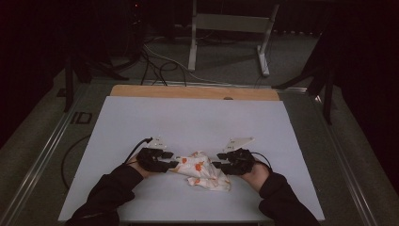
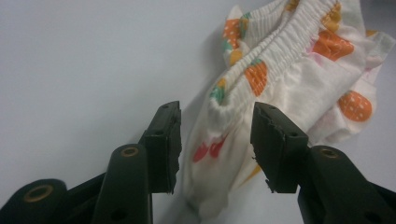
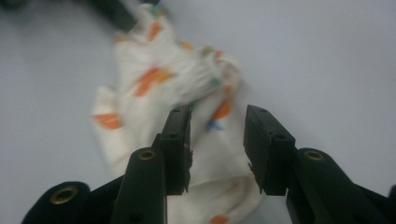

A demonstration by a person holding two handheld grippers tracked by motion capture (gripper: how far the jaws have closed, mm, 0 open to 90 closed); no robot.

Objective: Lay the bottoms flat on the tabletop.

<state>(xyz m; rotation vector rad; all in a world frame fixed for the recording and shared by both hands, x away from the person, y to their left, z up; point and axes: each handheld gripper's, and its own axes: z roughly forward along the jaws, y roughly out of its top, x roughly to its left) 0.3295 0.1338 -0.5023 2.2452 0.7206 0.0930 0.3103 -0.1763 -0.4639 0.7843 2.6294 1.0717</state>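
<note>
A small white garment (image 1: 204, 170) printed with orange fruit lies crumpled on the white table sheet (image 1: 188, 117), near the front edge. My left gripper (image 1: 175, 164) is at its left end and my right gripper (image 1: 215, 165) at its right end, the two facing each other. In the left gripper view, the jaws of the left gripper (image 2: 215, 140) stand apart around the gathered elastic waistband of the garment (image 2: 299, 79) without pressing it. In the right gripper view, the right gripper (image 3: 217, 144) is likewise open, and the cloth (image 3: 159, 88) lies loose between and beyond its jaws.
A wooden strip (image 1: 193, 92) borders the sheet's far edge. Cables (image 1: 160, 66) and a white metal stand (image 1: 226, 23) are on the floor beyond it. Bare sheet spreads behind and to both sides of the garment.
</note>
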